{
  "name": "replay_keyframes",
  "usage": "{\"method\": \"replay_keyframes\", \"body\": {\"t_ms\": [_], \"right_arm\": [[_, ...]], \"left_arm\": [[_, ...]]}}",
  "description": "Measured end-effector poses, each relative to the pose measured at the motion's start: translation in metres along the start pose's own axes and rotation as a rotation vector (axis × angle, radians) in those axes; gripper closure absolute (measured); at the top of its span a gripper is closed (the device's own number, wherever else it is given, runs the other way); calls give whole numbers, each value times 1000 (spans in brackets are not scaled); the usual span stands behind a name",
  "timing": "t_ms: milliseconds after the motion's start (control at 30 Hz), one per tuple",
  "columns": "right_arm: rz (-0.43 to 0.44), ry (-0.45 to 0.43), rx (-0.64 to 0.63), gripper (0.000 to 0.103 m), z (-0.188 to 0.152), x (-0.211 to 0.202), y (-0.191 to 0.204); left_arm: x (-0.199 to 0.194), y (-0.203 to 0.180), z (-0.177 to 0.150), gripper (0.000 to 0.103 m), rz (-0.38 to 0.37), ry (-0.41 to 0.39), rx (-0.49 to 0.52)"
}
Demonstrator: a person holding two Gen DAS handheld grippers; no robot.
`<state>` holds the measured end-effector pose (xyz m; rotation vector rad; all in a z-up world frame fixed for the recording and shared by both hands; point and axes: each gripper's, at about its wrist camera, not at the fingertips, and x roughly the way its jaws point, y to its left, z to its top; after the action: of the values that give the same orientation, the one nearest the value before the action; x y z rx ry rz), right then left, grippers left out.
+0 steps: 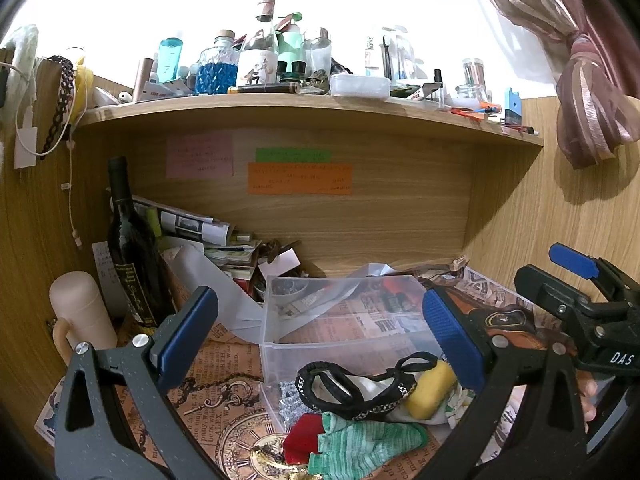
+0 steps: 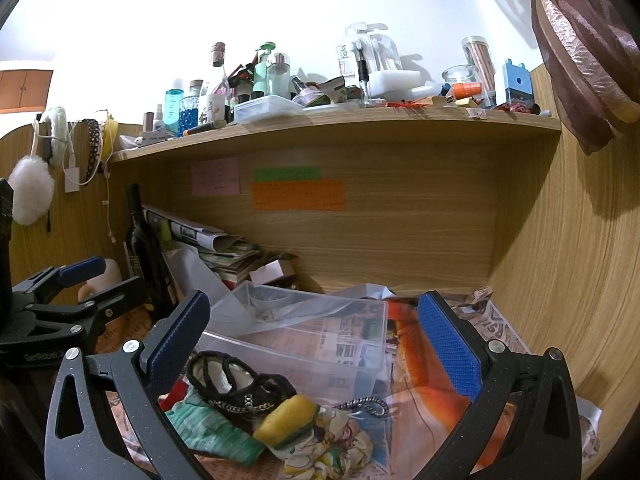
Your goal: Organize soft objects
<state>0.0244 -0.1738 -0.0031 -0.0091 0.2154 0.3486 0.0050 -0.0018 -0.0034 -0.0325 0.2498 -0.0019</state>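
Note:
A pile of soft things lies on the desk in front of a clear plastic bin (image 1: 344,320) (image 2: 304,332): a black strappy pouch with a chain (image 1: 352,388) (image 2: 236,384), a yellow sponge (image 1: 430,390) (image 2: 286,420), a green striped cloth (image 1: 360,444) (image 2: 212,432), a red cloth (image 1: 302,440) and a floral scrunchie (image 2: 328,448). My left gripper (image 1: 320,336) is open and empty above the pile. My right gripper (image 2: 312,348) is open and empty above it too. Each gripper shows at the side of the other view (image 1: 580,280) (image 2: 80,280).
A dark wine bottle (image 1: 128,248) (image 2: 146,248), a pale mug (image 1: 82,312) and stacked papers (image 1: 216,240) stand at the back left. A crowded shelf (image 1: 304,106) (image 2: 340,120) overhangs the desk. Wooden walls close both sides. A curtain (image 1: 592,92) hangs at right.

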Motion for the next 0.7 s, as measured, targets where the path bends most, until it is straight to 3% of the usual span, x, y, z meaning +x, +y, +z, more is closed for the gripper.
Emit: {"method": "replay_keyframes", "body": {"t_ms": [700], "right_arm": [[0, -1, 2, 0, 0, -1, 1]], "left_arm": [[0, 1, -1, 0, 0, -2, -1]]}}
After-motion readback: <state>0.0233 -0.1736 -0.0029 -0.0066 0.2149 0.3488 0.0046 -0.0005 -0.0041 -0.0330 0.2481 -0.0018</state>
